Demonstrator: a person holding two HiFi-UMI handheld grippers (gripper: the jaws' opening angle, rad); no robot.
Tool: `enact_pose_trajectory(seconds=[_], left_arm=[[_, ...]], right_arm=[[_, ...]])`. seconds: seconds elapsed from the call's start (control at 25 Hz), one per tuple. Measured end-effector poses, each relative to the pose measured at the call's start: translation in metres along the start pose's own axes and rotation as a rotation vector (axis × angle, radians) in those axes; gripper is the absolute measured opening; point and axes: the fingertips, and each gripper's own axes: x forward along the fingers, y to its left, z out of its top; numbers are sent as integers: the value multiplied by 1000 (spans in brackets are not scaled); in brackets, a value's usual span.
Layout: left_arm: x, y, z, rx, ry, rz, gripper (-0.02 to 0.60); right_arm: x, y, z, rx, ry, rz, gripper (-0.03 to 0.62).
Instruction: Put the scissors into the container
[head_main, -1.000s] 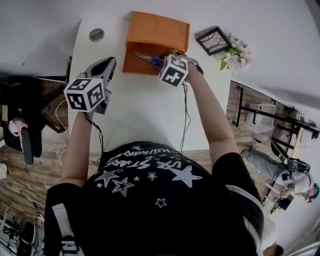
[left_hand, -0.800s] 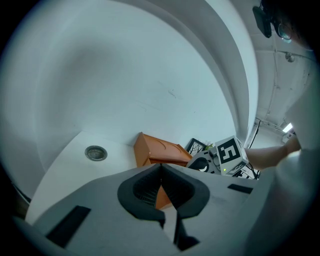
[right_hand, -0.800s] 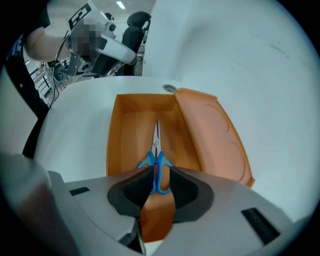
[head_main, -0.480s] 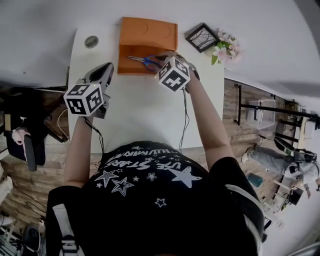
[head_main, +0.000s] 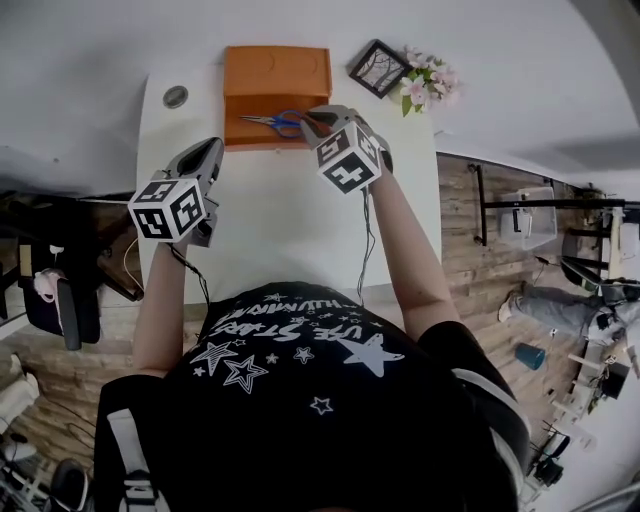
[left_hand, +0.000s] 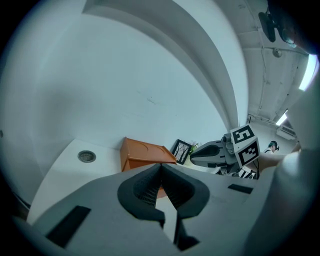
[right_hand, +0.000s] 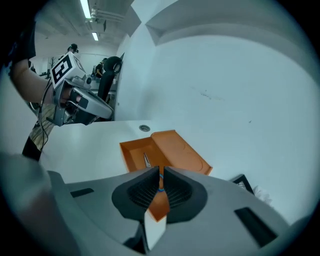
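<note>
Your right tongs pinch the scissors, blades pointing left over the container; your left tongs are shut, empty.

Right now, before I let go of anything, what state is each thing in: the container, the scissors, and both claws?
Container: open, lid folded back, tray exposed.
Scissors: blades together, pointing over the open tray, held by the blue handle.
Right claw: shut on that handle.
Left claw: shut, nothing between the jaws, held above the table.
</note>
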Motion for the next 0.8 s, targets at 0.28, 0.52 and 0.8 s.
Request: enact_pose_trajectory(seconds=[0.28,0.52,0.8], left_arm=[[-19,-33,-8,25,-10,5,20],[-39,-66,-25,34,-13,11,19],[-61,-106,-45,37,-30,30,18]], right_arm=[[-41,10,-9,41,-53,-26,54],[-78,22,-17,98,-124,-59,51],[-118,44,-40,129,-166,-65,49]])
